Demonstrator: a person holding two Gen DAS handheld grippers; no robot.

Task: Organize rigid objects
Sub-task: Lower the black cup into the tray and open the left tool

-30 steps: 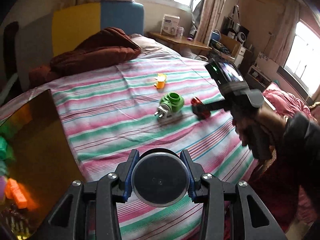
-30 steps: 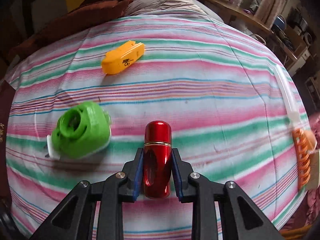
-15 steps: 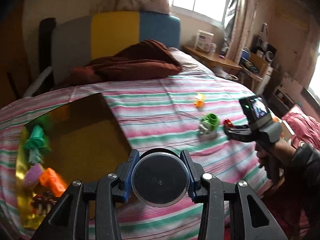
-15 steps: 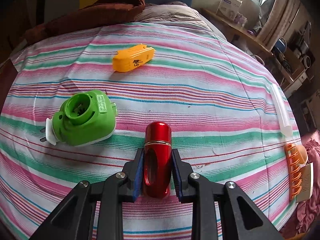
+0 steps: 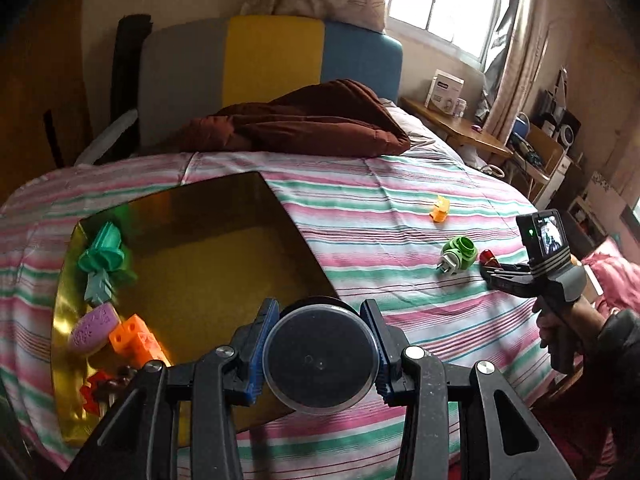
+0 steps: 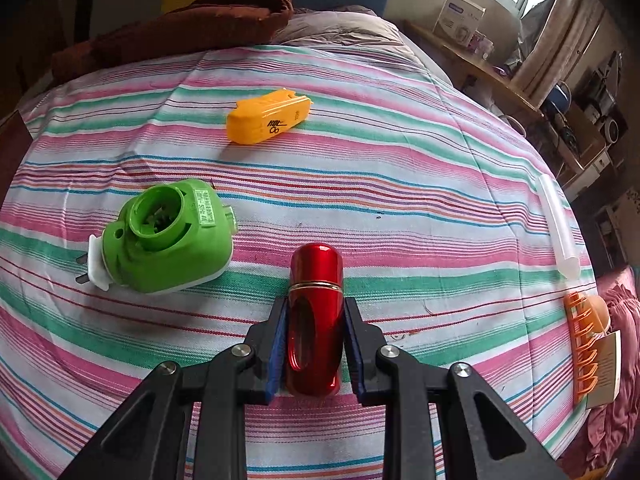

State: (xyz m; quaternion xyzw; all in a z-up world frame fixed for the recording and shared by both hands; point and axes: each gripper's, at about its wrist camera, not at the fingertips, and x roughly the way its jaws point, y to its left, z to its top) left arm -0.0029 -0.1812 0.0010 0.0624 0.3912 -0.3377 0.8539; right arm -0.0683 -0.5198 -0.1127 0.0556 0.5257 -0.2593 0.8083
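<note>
Left tongs (image 5: 320, 354), swung over the gold box (image 5: 224, 264), gripping a round jar (image 5: 320, 356); right tongs (image 6: 315, 334) clamping a red tube (image 6: 316, 320).

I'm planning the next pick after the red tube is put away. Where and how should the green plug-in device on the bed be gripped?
Grip the green plug-in device across its rounded green body, coming down from above, with one finger on each long flank. It lies flat on the striped bedsheet with its socket facing up and its white pronged end sticking out sideways, so avoid the prongs; the body looks the sturdier hold.
</note>
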